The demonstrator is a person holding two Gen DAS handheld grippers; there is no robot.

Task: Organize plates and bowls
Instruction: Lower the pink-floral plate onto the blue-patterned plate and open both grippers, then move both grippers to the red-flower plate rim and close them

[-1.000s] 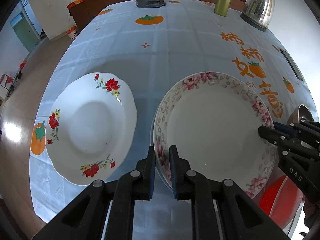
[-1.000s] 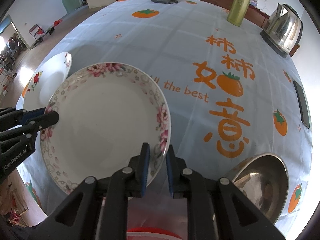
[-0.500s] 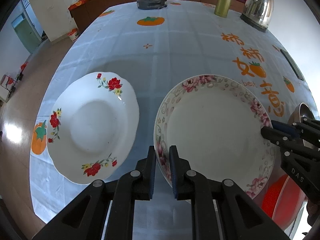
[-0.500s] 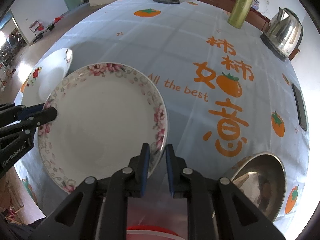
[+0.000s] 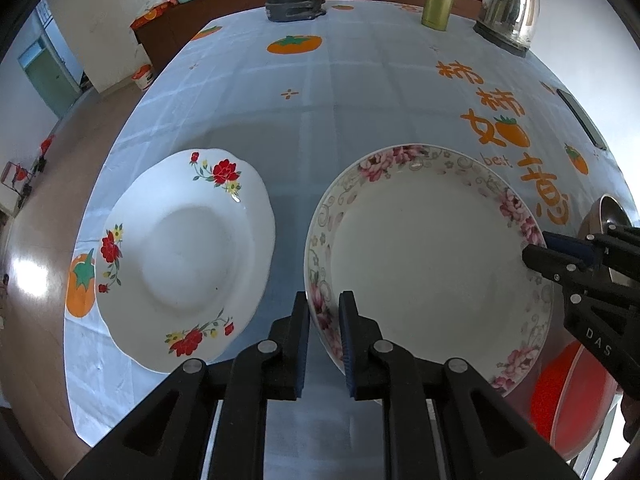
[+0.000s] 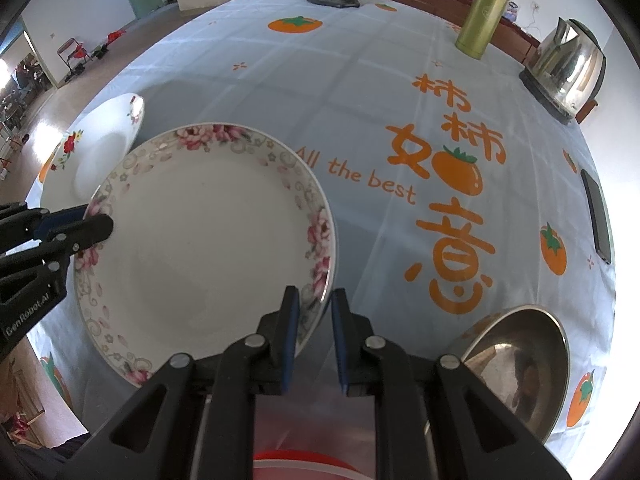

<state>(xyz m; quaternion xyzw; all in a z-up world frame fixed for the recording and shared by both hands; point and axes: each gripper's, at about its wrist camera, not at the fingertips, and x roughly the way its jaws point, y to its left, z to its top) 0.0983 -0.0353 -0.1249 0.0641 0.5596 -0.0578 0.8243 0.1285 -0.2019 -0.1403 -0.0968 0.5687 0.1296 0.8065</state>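
Since a second ago, nothing has shifted noticeably: both grippers hold the pink-flowered plate [image 5: 428, 256] as before. Left gripper [image 5: 323, 320] is clamped on the plate's near-left rim, fingers narrowed onto it; right gripper [image 6: 311, 318] is clamped on the opposite rim, likewise closed on it. Plate sits toward the table's [image 5: 360, 92] near edge, whether lifted or resting cannot be told. Red-flowered plate [image 5: 188, 256] lies just beside it, at the left edge. Steel bowl [image 6: 516, 368] sits at the near right; red bowl [image 5: 568, 396] at the near edge. Kettle [image 6: 568, 68] and green flask [image 6: 482, 24] stand at the far edge.
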